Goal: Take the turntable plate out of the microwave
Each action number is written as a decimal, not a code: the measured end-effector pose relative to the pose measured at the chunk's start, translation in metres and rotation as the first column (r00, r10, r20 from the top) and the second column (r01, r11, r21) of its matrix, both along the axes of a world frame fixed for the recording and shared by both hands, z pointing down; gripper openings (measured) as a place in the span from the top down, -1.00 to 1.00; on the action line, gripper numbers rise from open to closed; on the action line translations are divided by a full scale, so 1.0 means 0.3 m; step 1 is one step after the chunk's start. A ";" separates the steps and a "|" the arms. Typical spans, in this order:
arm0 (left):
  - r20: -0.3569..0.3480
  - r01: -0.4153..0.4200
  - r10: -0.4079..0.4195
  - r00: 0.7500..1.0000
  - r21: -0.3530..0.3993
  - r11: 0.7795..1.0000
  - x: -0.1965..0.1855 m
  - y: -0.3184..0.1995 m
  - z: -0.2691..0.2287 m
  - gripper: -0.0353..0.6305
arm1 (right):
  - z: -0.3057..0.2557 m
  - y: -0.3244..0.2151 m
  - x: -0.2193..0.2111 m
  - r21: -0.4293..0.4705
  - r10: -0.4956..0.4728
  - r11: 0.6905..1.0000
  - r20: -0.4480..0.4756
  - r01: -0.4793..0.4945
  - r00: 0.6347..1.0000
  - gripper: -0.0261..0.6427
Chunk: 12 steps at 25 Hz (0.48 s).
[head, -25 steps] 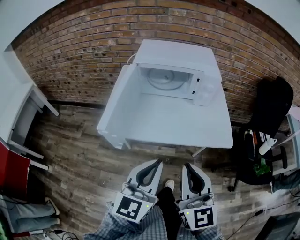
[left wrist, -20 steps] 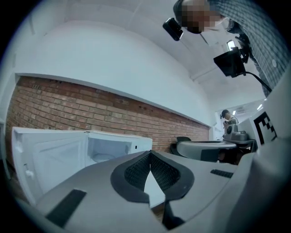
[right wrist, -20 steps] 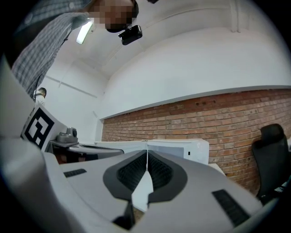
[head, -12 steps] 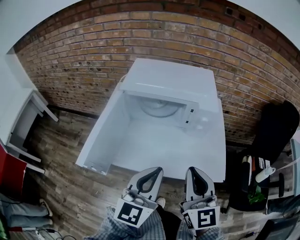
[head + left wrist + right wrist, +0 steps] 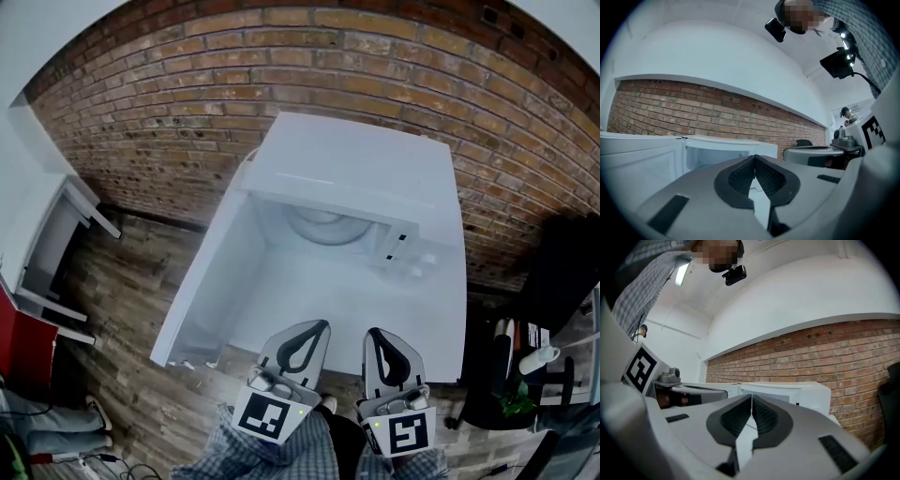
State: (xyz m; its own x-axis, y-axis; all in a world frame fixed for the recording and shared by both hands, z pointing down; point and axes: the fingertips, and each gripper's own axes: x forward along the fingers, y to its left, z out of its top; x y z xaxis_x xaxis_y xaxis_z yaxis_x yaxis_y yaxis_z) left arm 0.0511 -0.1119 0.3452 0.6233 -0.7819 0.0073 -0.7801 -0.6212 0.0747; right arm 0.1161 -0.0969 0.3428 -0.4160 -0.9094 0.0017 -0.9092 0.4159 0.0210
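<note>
The white microwave (image 5: 361,164) stands on a white table (image 5: 375,314) against the brick wall. Its door (image 5: 211,277) hangs open to the left. The round glass turntable plate (image 5: 323,227) lies inside the cavity, partly hidden under the top edge. My left gripper (image 5: 317,326) and right gripper (image 5: 373,332) are side by side over the table's near edge, well short of the cavity. Both are shut with nothing in them. In the left gripper view the left gripper (image 5: 754,158) points level at the open cavity (image 5: 717,152). In the right gripper view the right gripper (image 5: 751,397) faces the microwave (image 5: 797,393).
A brick wall (image 5: 187,84) runs behind the table. A white cabinet (image 5: 47,244) and something red (image 5: 23,352) stand at the left. At the right are a black chair (image 5: 562,272) and a low stand with a bottle (image 5: 532,360). The floor (image 5: 122,309) is wood planks.
The view has closed in on the table: the microwave looks larger and nearer, and both grippers have moved from above the floor to the table's front edge. Both stay shut.
</note>
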 end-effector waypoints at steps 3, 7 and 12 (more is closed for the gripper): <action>-0.015 -0.018 0.018 1.000 -0.006 1.000 -0.027 -0.112 0.004 0.86 | -0.002 -0.094 -0.037 0.013 0.012 1.000 -0.019 -0.012 1.000 0.86; -0.021 -0.064 0.063 0.998 -0.021 0.998 -0.059 -0.247 0.014 0.86 | 0.016 -0.218 -0.080 -0.018 0.035 0.999 -0.032 -0.035 0.999 0.86; -0.044 -0.112 0.109 0.993 -0.089 0.990 -0.119 -0.360 0.065 0.86 | 0.045 -0.323 -0.132 -0.070 0.078 0.994 -0.029 -0.080 0.997 0.86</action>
